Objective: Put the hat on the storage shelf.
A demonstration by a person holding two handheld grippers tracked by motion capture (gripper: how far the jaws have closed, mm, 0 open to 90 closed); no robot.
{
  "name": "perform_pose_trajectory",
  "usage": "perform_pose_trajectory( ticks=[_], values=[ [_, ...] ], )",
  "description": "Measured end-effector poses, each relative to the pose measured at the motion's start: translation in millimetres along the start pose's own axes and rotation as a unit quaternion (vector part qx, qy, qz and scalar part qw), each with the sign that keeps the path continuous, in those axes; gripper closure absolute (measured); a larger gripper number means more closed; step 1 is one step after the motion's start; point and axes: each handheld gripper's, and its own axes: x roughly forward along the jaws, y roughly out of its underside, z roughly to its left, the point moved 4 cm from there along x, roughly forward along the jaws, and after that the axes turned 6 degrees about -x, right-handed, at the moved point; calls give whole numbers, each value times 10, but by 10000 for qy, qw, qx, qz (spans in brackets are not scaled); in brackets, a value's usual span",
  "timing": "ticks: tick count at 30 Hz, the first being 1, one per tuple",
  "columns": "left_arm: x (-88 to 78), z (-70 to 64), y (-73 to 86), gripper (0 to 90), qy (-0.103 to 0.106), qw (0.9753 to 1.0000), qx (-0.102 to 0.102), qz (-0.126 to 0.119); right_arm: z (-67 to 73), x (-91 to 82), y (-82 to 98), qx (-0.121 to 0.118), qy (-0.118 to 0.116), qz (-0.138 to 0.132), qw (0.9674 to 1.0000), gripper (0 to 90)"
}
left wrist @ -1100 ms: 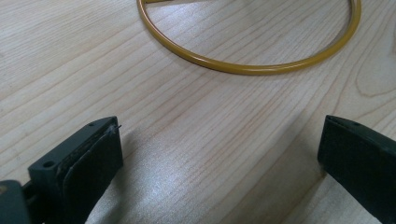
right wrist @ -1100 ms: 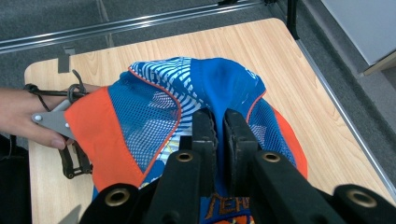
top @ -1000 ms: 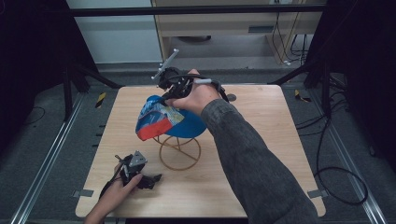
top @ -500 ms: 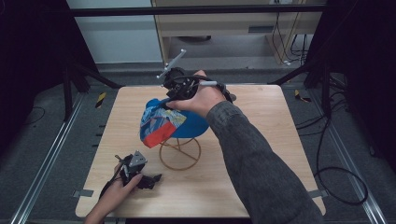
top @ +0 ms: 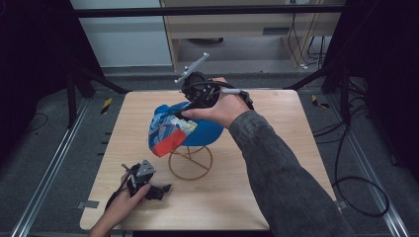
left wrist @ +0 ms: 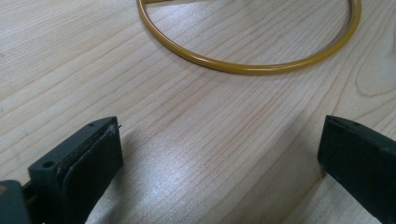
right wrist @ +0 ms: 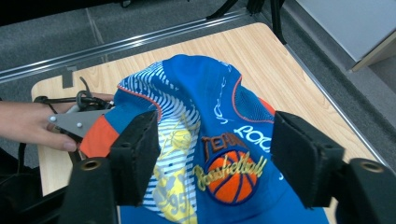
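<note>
Cap [top: 185,129] sat draped over the wire stand [top: 190,160] at mid-table. Left gripper [top: 148,183] rested wide open and empty on the wood (parked, apparently). Right gripper [top: 184,109], jaws just opening, hovered above the crown, nothing pinched, seemingly releasing it to settle.

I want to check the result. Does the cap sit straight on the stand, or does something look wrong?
The blue cap sits crooked on the yellow wire stand: it hangs lower toward the left, with its cloth crumpled. The right gripper, jaws just opened, is above it.
</note>
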Motion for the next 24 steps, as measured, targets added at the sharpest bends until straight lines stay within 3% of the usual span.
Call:
perform_pose_trajectory(
  ticks=[20, 24],
  values=[
    [0, 2, -1, 0, -2, 10000, 7, -3, 45, -96, 158, 243, 256, -197, 9992, 82],
    [0, 1, -1, 0, -1, 10000, 4, -6, 26, -154, 196, 246, 449, -299, 9982, 63]
  ],
)
